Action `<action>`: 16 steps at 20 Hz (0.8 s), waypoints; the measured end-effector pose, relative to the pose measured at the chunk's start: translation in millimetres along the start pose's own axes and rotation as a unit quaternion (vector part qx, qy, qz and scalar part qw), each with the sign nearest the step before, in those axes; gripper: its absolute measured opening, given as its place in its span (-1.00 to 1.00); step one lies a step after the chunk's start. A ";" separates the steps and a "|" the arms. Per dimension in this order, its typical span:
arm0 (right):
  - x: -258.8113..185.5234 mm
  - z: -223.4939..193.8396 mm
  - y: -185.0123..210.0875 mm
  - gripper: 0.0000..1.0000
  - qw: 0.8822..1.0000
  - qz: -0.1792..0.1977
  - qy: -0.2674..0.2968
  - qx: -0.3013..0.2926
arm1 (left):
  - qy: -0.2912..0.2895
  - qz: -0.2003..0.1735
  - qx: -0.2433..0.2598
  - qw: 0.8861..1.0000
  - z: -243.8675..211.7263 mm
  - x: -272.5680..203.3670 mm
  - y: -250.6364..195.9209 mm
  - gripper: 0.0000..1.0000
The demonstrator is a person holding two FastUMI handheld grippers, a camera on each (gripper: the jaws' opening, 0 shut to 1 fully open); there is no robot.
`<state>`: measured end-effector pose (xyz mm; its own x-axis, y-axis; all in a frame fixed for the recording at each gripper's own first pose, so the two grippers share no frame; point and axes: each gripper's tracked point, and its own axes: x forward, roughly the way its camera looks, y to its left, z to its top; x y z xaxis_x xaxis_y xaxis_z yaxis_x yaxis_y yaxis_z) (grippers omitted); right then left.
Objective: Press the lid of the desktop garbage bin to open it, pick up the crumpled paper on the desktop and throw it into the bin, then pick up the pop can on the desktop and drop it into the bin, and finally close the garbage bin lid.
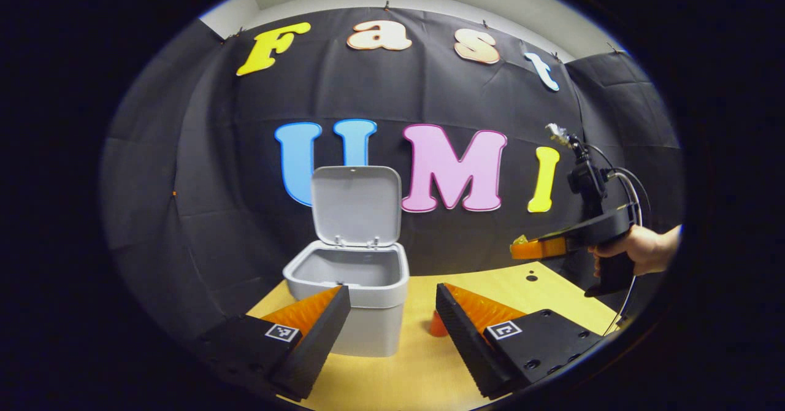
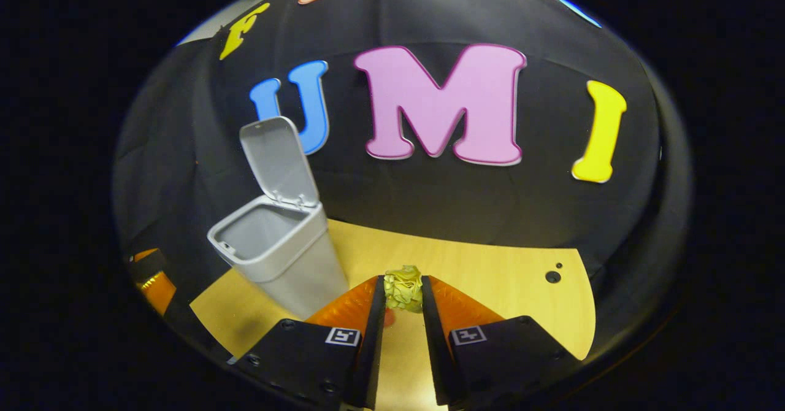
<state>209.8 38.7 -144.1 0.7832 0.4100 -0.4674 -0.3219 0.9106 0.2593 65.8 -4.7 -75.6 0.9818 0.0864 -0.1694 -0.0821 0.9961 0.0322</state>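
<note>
**Bin open, paper pinched in right tool, can on worktop**

Left gripper view, left to right: the left tool (image 1: 392, 313) was held low over the worktop (image 1: 490, 282) with its jaws spread wide and nothing between them. The garbage bin (image 1: 349, 288) was seen just beyond the left finger, standing upright on the worktop, its lid (image 1: 356, 205) swung up and back on the rear hinge, near vertical. The bin's inside was seen only in part; contents could not be told. A small part of the pop can (image 1: 438, 325) was seen on the worktop between bin and right finger, mostly hidden behind that finger. Far right, the right tool (image 1: 521, 246) was held up above the worktop by a hand (image 1: 638, 251), well apart from the bin, with a bit of crumpled paper (image 1: 520, 239) seen at its tip.

Right gripper view, left to right: part of the left tool (image 2: 153, 282) was seen at the left edge, its state not readable there. The garbage bin (image 2: 282, 257) stood with the lid (image 2: 279, 162) up. The right tool (image 2: 403, 291) was closed onto the crumpled paper (image 2: 403, 288), both fingers pressed against it, raised above the worktop (image 2: 490, 270) and off to the right of the bin. A sliver of the pop can (image 2: 389, 318) was seen below, between the fingers.
</note>
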 end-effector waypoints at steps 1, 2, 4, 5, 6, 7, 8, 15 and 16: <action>4.8 8.4 20.8 -0.22 1.000 0.013 -0.007 -0.003 | 0.001 0.011 0.003 1.000 -3.0 -4.1 16.0 0.90; 9.3 11.5 39.8 -0.22 1.000 0.026 -0.010 -0.005 | 0.002 0.021 0.005 1.000 -4.3 -8.5 30.2 0.90; 20.5 20.2 80.4 -0.22 0.999 0.051 -0.013 -0.013 | 0.004 0.034 0.003 0.999 -8.2 -16.4 54.2 0.90; 25.1 24.4 100.2 -0.22 0.998 0.063 -0.013 -0.017 | 0.005 0.038 0.002 0.999 -10.5 -20.6 65.0 0.90; 31.8 27.6 119.1 -0.23 0.997 0.074 -0.016 -0.026 | 0.005 0.043 0.004 0.999 -11.2 -24.8 75.3 0.89; 38.9 32.6 139.2 -0.22 0.996 0.081 -0.021 -0.036 | 0.003 0.051 0.006 0.999 -11.8 -27.9 87.1 0.90; 43.9 35.0 159.3 -0.23 0.995 0.087 -0.023 -0.044 | 0.004 0.058 0.008 0.998 -13.8 -30.8 96.5 0.90; 88.9 15.7 243.4 -0.50 0.989 0.123 -0.005 -0.085 | 0.010 0.085 0.005 0.996 -28.2 -46.4 143.8 0.90; 95.0 12.0 245.4 -0.22 0.989 0.120 0.002 -0.088 | 0.011 0.086 0.001 0.996 -29.4 -46.4 146.6 0.91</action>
<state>211.6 300.5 -114.7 0.6710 0.6148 -0.4145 -0.5857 0.7823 0.2122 3.2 137.8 -92.0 0.9492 0.2569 -0.1819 -0.2490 0.9663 0.0651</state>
